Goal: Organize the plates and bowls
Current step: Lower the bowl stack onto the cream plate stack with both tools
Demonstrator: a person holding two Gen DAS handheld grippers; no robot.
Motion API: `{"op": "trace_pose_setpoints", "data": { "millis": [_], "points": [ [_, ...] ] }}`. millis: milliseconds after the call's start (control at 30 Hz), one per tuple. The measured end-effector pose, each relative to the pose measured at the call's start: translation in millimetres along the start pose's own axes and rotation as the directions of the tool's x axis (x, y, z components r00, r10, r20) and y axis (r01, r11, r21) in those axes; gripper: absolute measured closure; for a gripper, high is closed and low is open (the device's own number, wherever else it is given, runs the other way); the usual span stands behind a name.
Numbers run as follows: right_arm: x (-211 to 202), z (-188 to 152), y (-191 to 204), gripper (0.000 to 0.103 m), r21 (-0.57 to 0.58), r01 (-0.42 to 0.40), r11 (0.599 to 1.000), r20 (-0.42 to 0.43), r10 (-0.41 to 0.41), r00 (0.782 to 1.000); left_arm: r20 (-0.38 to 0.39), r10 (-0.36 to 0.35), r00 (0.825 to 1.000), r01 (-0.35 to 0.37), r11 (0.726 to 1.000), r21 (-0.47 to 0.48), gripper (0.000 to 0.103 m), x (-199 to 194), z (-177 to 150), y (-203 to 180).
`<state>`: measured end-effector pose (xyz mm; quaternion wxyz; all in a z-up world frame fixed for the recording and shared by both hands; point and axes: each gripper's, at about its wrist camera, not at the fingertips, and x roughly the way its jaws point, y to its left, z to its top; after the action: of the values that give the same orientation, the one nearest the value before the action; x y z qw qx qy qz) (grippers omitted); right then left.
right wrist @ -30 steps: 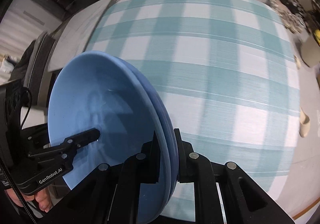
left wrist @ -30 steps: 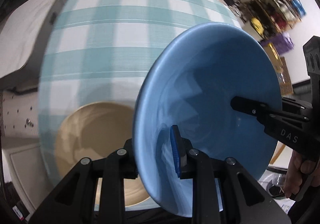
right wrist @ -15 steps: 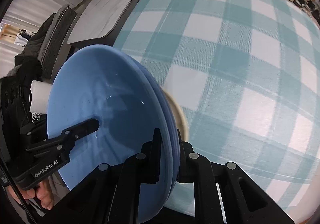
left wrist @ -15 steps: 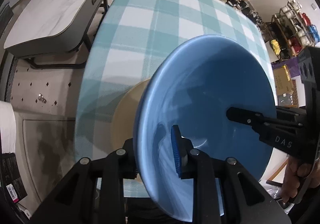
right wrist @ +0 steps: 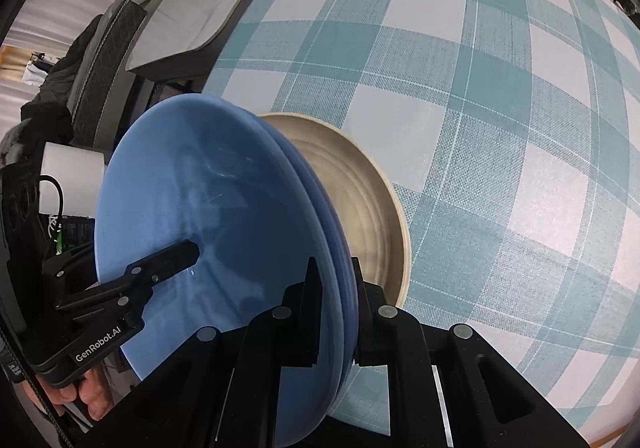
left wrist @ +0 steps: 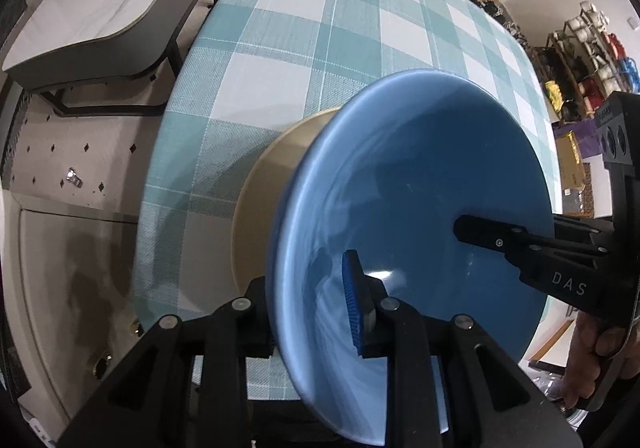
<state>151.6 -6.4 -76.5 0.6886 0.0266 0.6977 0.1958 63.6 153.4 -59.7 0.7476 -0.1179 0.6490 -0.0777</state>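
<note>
There were blue plates (right wrist: 216, 216), round and smooth, stacked one on the other. From the right wrist two rims showed close together. They were held up in the air, tilted on edge. In the left wrist view the blue plates (left wrist: 420, 176) filled the middle and the 3 o'clock side, with the shiny inside facing the camera.

A tan plate (right wrist: 368, 216) lay flat on the checked cloth. It was round with ring lines inside and a raised rim. It sat just behind the blue ones, partly hidden. In the left wrist view the tan plate (left wrist: 264, 208) peeked out at 9 o'clock of the blue ones.
</note>
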Motion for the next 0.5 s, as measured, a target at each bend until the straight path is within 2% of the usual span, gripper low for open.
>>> {"op": "trace_pose_setpoints", "data": {
  "millis": [167, 267, 333, 400, 500],
  "points": [
    [-1.3, 1.7, -1.7, 0.092, -0.01, 0.009, 1.0, 0.005, -0.009, 1.0, 0.007, 0.001, 1.0, -0.001, 1.0, 0.011, 0.079, 1.6, 0.7, -2.1],
    [-0.2, 0.9, -2.5, 0.09, -0.008, 0.016, 1.0, -0.001, -0.016, 1.0, 0.004, -0.024, 1.0, 0.023, 1.0, 0.017, 0.077, 0.5, 0.4, -1.3],
    [0.3, -0.3, -1.0, 0.09, -0.025, 0.042, 0.999, 0.006, -0.042, 0.999, 0.014, -0.032, 0.999, 0.032, 0.999, 0.026, 0.072, -1.9, -0.1, -1.1],
    [-2.4, 0.1, 0.3, 0.088, -0.034, 0.044, 0.998, 0.034, -0.043, 0.998, 0.041, 0.0, 0.999, -0.001, 0.999, 0.036, 0.067, -5.3, -1.6, -1.5],
    [-18.0, -2.5, 1.1, 0.085, -0.063, 0.042, 0.997, 0.134, -0.033, 0.99, 0.098, 0.03, 0.995, -0.034, 0.999, 0.034, 0.056, -12.9, -3.6, -0.1]
  ]
}}
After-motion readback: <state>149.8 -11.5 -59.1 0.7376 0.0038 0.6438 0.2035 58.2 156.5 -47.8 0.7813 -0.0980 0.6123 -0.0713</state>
